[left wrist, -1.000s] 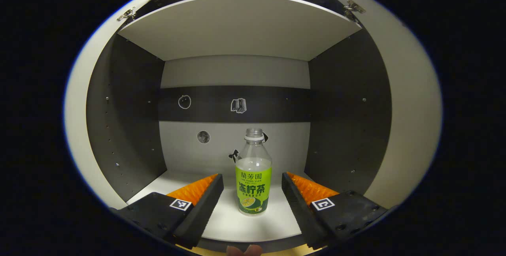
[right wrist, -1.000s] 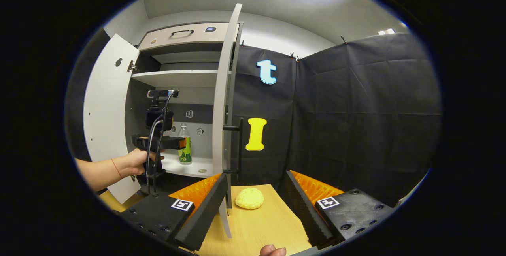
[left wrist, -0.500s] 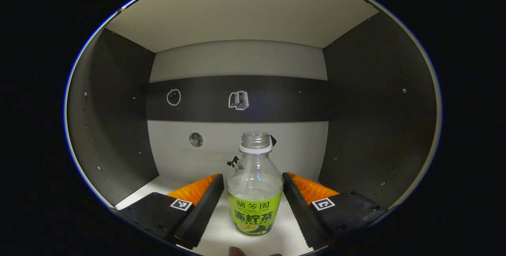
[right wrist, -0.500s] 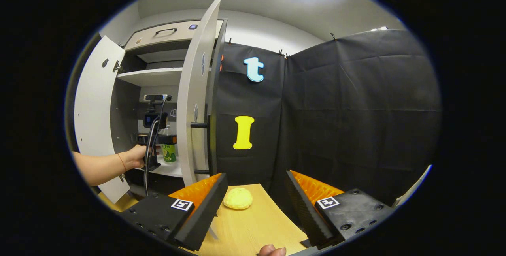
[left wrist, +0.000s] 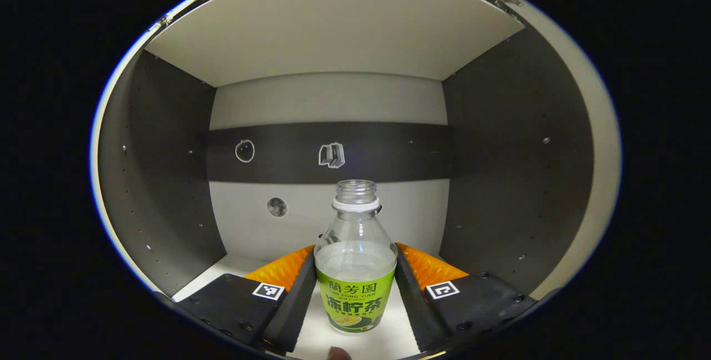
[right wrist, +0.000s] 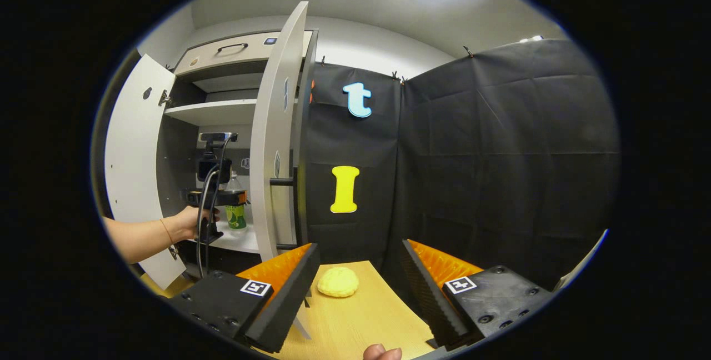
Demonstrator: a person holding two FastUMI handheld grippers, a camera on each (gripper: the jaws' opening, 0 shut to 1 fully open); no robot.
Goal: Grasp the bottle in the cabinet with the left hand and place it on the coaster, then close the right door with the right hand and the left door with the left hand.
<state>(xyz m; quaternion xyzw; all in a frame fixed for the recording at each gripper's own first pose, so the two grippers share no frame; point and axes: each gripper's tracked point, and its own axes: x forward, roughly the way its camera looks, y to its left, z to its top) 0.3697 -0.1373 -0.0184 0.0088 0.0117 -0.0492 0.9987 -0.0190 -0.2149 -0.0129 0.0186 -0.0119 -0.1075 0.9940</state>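
A clear, capless bottle (left wrist: 355, 288) with a green label stands upright on the cabinet's white lower shelf (left wrist: 230, 268). My left gripper (left wrist: 355, 251) is shut on it, one finger pressing on each side of the labelled body. In the right gripper view the same bottle (right wrist: 236, 216) sits deep in the cabinet, with the left gripper (right wrist: 233, 199) and the hand (right wrist: 191, 224) holding it. My right gripper (right wrist: 355, 271) hangs open over the wooden table (right wrist: 366, 315), and the yellow round coaster (right wrist: 338, 283) lies just beyond its fingertips.
Both cabinet doors stand open: the right door (right wrist: 275, 143), with its dark bar handle (right wrist: 282, 182), swings out toward me, and the left door (right wrist: 133, 171) is at far left. An upper shelf (left wrist: 333, 26) roofs the bottle's compartment. A drawer (right wrist: 233, 54) tops the cabinet.
The left gripper went into the compartment until the bottle stood between its fingers, then the fingers closed onto it. The right gripper shifted slightly and stays open.
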